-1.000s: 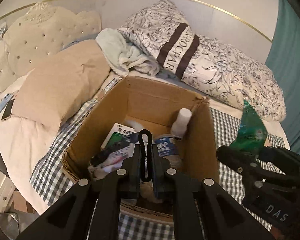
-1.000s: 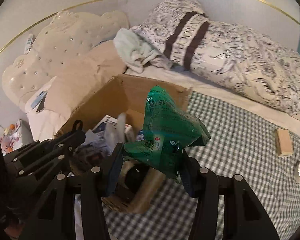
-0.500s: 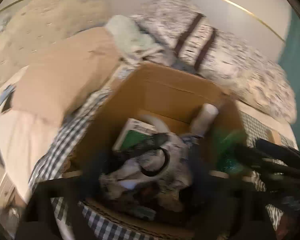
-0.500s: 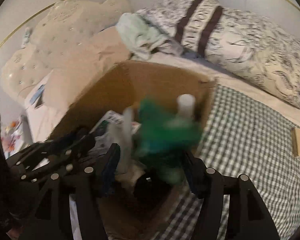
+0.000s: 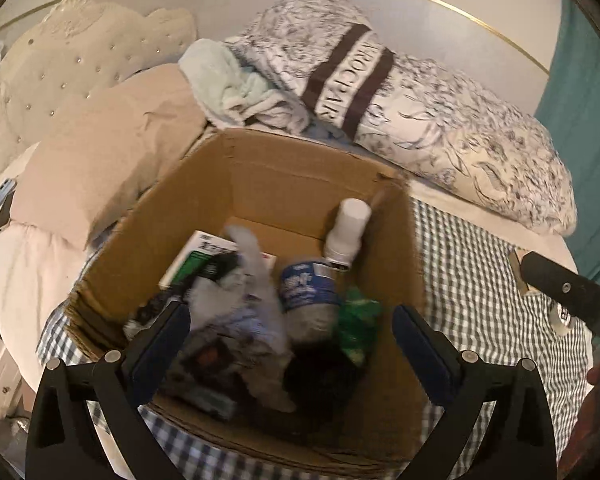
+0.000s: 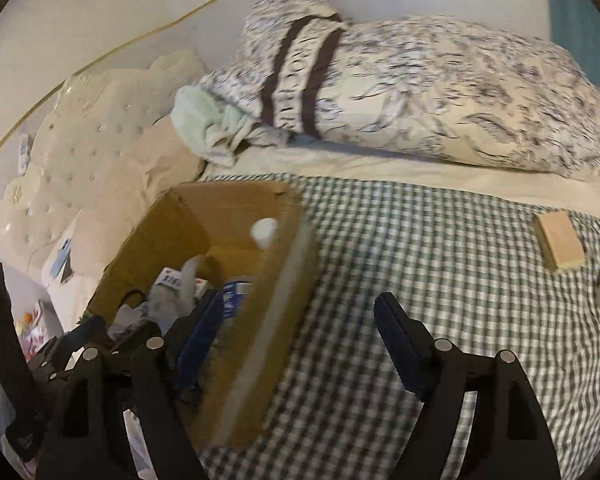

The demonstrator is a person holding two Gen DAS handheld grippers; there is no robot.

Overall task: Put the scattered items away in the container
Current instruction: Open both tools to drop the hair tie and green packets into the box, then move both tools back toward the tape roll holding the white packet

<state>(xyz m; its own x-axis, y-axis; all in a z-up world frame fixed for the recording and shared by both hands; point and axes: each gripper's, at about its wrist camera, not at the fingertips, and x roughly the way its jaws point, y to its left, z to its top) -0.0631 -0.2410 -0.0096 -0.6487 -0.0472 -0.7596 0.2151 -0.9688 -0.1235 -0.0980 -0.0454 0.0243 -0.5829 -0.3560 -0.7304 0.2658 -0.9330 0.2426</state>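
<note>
While the left gripper [image 5: 292, 332] hangs above the cardboard box [image 5: 300, 168] with its jaws spread as wide as they go and nothing between its pads, the left wrist view looks straight down into the box, which sits on a checked bedspread [image 5: 472, 280]. Inside lie a green packet [image 5: 356, 320], a crushed water bottle with a blue label [image 5: 306, 284], a white bottle [image 5: 348, 228] standing against the far right wall, a green and white carton [image 5: 204, 252] and a blurred heap of pale wrappers [image 5: 236, 312]. Beyond the box are a patterned pillow [image 5: 440, 120], a mint towel [image 5: 224, 84] and a beige cushion [image 5: 100, 160]; part of the right gripper shows at the right edge. From the right wrist view, the right gripper [image 6: 292, 340] has its jaws opening and empty, its left finger over the box's near corner and its right finger over the bedspread. The box stands to the left, the white bottle's cap showing above its rim. Well apart on the bedspread to the right lie a small wooden block [image 6: 560, 244] and, at the frame's edge, a small item too cut off to identify. The left gripper's black fingers show at lower left.
</note>
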